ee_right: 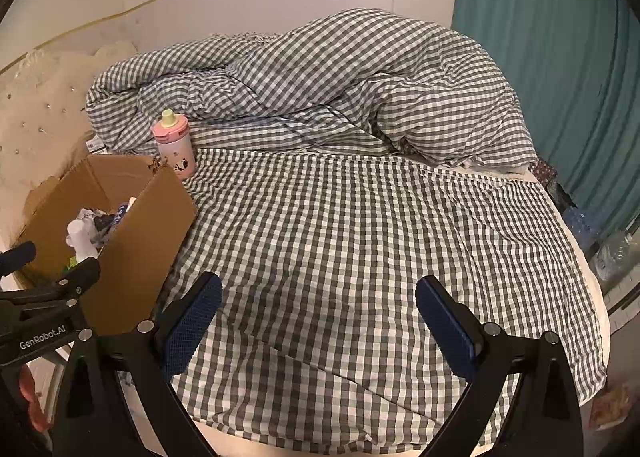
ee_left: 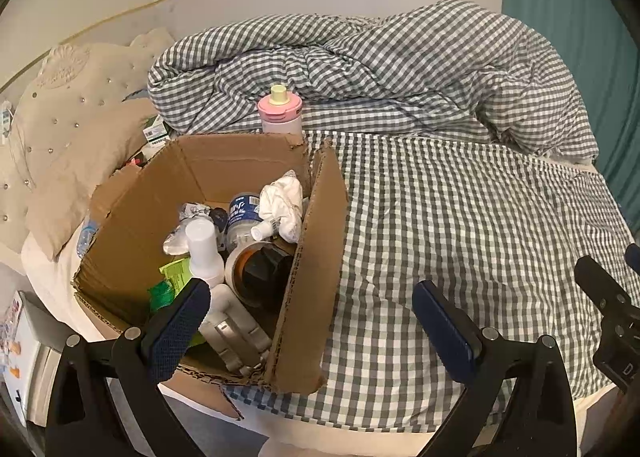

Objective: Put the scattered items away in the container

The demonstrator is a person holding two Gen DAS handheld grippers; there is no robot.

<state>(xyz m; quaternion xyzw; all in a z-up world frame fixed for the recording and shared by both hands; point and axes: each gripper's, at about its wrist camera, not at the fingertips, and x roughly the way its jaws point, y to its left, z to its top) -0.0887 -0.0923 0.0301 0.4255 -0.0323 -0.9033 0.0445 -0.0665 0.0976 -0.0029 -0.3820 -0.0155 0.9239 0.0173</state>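
An open cardboard box (ee_left: 320,257) sits on the checked bed at the left; it also shows in the right wrist view (ee_right: 136,241). Inside lie a white bottle (ee_left: 204,249), a tape roll (ee_left: 248,261), a plastic water bottle (ee_left: 242,217), crumpled white tissue (ee_left: 284,201) and green packets (ee_left: 176,273). A pink sippy bottle (ee_left: 279,113) stands upright on the bed just behind the box, also in the right wrist view (ee_right: 175,145). My left gripper (ee_left: 310,317) is open and empty over the box's right wall. My right gripper (ee_right: 318,309) is open and empty above bare sheet.
A rumpled checked duvet (ee_left: 380,69) is heaped at the back of the bed. A beige studded pillow (ee_left: 72,129) and small boxes (ee_left: 154,131) lie left of the carton. A teal curtain (ee_right: 540,57) hangs at the right. A white cabinet (ee_left: 28,357) stands at the lower left.
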